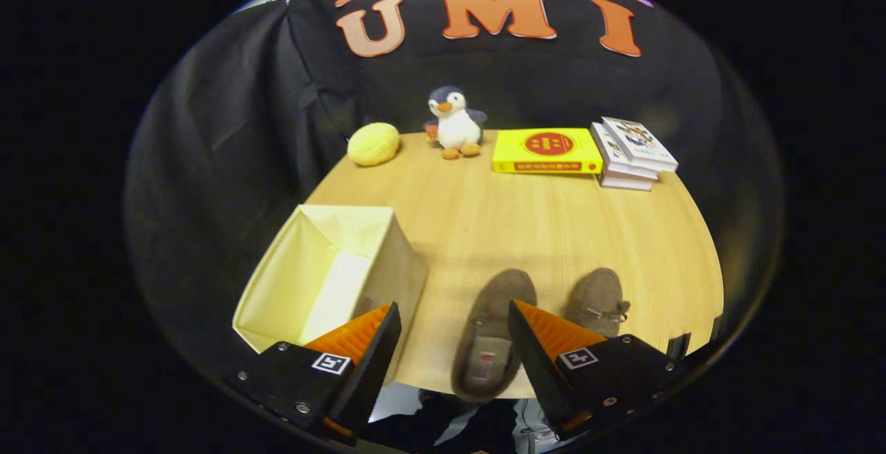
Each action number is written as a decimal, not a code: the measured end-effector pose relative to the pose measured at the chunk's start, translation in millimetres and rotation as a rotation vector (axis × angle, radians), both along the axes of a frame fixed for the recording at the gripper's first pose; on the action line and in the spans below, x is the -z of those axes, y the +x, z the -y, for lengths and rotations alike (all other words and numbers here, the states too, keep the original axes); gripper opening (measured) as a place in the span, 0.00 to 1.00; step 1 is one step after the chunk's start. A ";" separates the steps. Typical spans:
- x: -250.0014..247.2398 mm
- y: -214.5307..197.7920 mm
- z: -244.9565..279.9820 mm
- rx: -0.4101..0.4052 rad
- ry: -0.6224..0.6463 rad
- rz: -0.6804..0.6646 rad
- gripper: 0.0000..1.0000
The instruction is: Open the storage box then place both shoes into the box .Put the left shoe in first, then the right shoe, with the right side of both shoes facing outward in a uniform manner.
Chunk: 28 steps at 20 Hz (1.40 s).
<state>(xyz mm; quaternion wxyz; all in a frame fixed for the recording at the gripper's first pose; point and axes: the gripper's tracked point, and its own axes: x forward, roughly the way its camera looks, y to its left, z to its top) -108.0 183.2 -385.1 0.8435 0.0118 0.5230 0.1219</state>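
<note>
Now tongs [453, 333] spread above left shoe [493, 335]; penguin [454, 122], books [633, 151] far behind

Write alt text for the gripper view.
Open tongs hover above a wooden table, a brown shoe between their fingers and a second shoe beside it. An open, empty cream storage box stands to the left; toys and books line the far edge.

The counter [554, 232] is smooth, pale wood. Both shoes [493, 333] look soft and fuzzy. The storage box [291, 281] looks like matt cloth. The penguin toy [455, 124] is fluffy.
</note>
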 end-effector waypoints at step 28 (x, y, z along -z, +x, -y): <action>88.4 -13.2 50.6 0.169 -0.080 -0.141 0.04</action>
